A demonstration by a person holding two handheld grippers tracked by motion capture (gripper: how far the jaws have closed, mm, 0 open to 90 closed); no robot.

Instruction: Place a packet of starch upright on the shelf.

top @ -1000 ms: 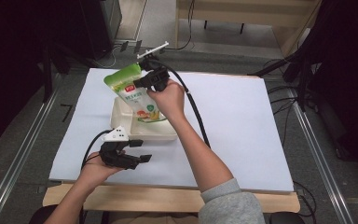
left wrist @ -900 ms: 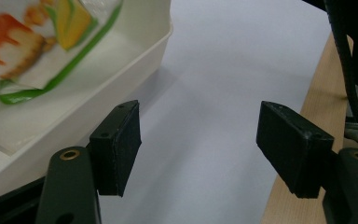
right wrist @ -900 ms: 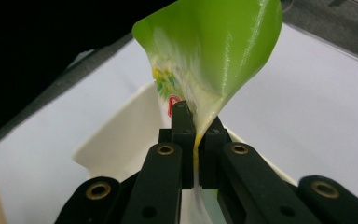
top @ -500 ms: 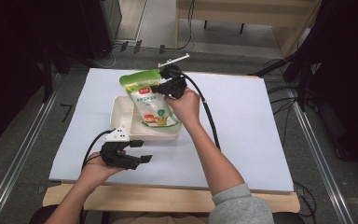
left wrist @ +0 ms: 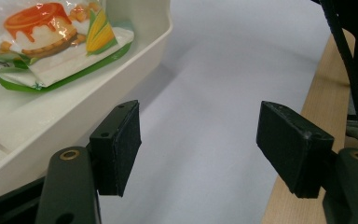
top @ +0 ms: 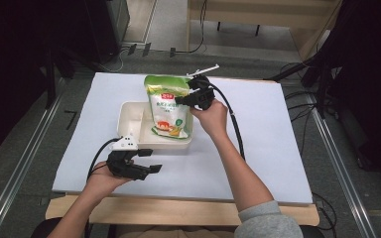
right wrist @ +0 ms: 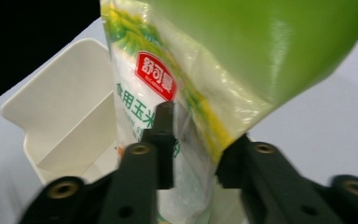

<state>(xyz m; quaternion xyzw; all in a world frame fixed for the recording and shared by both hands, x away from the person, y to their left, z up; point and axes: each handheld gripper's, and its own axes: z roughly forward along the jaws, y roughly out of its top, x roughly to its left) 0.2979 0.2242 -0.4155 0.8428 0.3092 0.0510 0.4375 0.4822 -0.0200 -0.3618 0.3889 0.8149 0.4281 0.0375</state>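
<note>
A green and white food pouch (top: 168, 106) with a red label stands tilted, its bottom in the right compartment of a white divided tray (top: 134, 116). My right gripper (top: 181, 100) is at the pouch's upper right edge. In the right gripper view the pouch (right wrist: 177, 93) hangs between the jaws of the right gripper (right wrist: 193, 149), which have just been opening; the pads look loose on it. My left gripper (top: 151, 161) rests open and holds nothing on the table in front of the tray. In the left gripper view, the left gripper (left wrist: 198, 149) has the tray wall (left wrist: 135, 51) and the pouch's bottom (left wrist: 51, 42) at its left.
A white sheet (top: 278, 139) covers the table, bare to the right of the tray. A wooden strip (top: 178, 210) runs along the near edge. Black cables trail from both grippers. Dark floor and cabling surround the table.
The right hand has carried the pouch rightward and down, so its bottom now sits in the tray. The right jaws have parted. The left hand has stayed put.
</note>
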